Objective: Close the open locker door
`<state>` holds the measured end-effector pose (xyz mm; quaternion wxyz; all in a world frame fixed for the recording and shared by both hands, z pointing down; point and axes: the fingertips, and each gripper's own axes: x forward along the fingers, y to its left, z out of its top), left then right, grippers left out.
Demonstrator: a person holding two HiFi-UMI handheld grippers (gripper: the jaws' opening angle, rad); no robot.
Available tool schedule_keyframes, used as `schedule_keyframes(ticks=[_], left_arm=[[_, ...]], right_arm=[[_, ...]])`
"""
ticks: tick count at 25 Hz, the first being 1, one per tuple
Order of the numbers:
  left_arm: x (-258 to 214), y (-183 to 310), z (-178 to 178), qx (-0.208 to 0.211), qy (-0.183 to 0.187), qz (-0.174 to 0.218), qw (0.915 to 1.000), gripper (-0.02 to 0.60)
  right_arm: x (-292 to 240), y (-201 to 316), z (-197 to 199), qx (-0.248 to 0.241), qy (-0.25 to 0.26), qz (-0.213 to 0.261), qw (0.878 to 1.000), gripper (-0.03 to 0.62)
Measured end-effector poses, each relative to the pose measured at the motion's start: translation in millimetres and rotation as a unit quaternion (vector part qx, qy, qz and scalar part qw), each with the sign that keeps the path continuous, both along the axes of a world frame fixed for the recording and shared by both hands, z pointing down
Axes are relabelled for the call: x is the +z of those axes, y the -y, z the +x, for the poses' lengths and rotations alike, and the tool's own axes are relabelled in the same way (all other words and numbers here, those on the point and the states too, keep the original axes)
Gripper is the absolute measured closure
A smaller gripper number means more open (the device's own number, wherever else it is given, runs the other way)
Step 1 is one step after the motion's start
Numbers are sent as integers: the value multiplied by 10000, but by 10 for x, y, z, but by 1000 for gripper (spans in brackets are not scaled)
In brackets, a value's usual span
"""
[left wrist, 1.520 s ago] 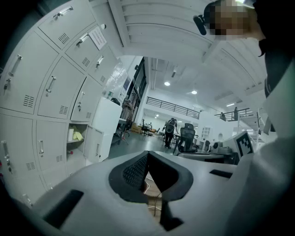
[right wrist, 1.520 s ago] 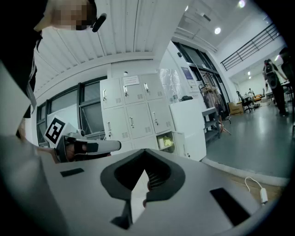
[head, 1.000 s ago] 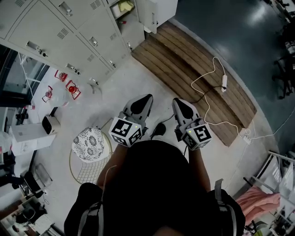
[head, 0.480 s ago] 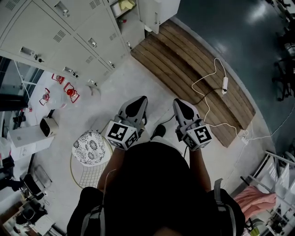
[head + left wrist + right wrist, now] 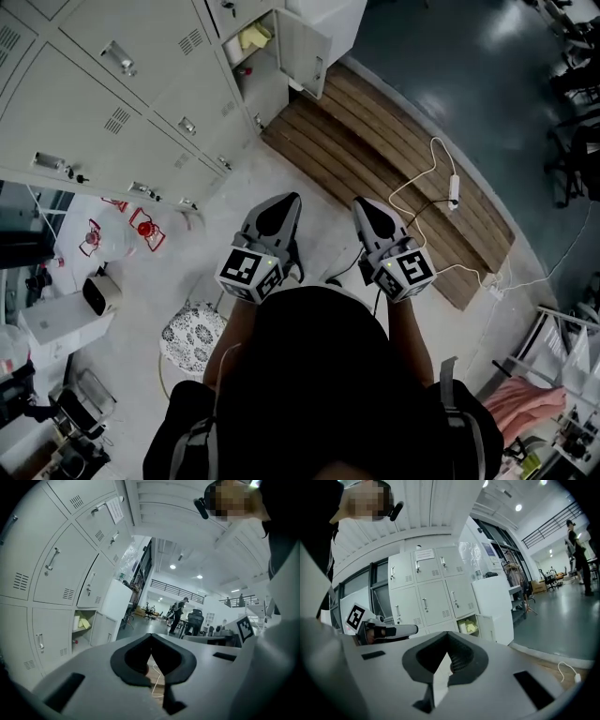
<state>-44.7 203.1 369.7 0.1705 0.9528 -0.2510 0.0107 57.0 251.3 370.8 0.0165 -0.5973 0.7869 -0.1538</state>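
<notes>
left tool (image 5: 283, 204) and right tool (image 5: 367, 208) both pressed together, nothing pinched, locker door (image 5: 307, 52) wide open far up ahead

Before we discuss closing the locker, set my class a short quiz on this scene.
1. True or false: the locker door stands open.
2. What shows inside that locker? A a helmet; B yellow items; C a laptop.
3. Fill in: the left gripper and right gripper each have jaws ____.
Key: 1 true; 2 B; 3 shut, on nothing.
</notes>
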Motion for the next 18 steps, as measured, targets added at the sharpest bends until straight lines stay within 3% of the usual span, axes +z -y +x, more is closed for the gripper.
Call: schedule_keyframes(ticks=[7, 18], left_arm=[[8, 566, -63, 271, 157, 139, 9994, 565], [115, 1105, 5, 197, 147, -212, 9995, 565]], right_arm=[[37, 552, -16, 288, -78, -70, 9995, 589], [162, 1065, 109, 315, 39, -312, 9990, 589]])
